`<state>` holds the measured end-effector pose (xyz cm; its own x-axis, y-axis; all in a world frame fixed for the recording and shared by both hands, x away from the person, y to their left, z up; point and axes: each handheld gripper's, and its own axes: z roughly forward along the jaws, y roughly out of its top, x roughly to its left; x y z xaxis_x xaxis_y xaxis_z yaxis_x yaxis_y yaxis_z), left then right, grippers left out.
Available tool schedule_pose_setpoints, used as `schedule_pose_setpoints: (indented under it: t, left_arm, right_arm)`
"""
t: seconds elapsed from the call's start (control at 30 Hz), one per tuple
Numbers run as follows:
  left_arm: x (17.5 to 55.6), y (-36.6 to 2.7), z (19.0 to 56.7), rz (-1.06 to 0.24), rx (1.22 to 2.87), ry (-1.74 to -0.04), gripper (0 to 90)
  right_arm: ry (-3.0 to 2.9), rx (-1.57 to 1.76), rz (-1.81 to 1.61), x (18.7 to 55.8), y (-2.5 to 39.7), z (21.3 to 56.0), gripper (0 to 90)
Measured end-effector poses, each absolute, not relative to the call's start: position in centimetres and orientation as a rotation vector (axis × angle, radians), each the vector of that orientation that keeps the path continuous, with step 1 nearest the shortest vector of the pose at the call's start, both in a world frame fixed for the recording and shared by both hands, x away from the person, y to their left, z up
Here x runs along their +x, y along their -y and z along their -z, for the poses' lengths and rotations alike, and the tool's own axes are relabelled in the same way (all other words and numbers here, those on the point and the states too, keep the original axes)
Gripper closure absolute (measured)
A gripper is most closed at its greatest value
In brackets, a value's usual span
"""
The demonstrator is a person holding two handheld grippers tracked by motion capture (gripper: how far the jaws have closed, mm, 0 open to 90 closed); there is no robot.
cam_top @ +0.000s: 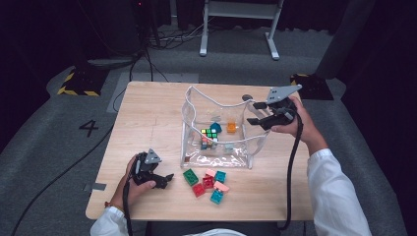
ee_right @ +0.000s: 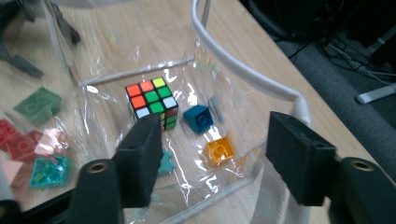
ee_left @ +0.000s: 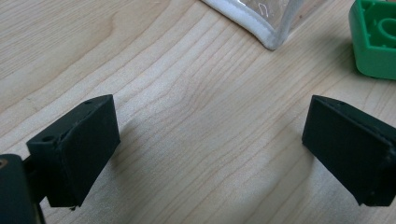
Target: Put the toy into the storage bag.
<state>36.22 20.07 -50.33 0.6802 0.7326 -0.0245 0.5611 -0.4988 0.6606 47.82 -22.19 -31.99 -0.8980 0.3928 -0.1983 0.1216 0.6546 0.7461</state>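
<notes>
A clear plastic bag with a white rim stands open at the table's middle. Inside lie a colour cube, a blue brick and an orange brick. My right gripper is open and held over the bag's right rim. Between its jaws I look down on the cube, blue brick and orange brick. My left gripper is open and low on the table, left of a green brick. Bare wood lies between its jaws. The green brick sits beyond its right jaw.
Several loose bricks, red, teal and pink, lie in front of the bag near the table's front edge. The bag's corner is just ahead of the left gripper. A white desk frame stands on the floor behind.
</notes>
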Motion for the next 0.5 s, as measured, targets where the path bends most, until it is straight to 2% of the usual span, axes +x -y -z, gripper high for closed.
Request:
schedule_pose_setpoints:
  t: [0.2,0.5]
  left_arm:
    - [36.2,-20.1,50.3,-0.341,2.240,-0.990,4.1]
    - [36.2,-20.1,50.3,-0.340,2.241,-0.992,4.1]
  right_arm:
    - [-2.424,0.501,-1.168,46.9,23.9,31.3,27.9]
    - [-2.349,0.547,-1.197,45.3,26.6,30.5,25.8]
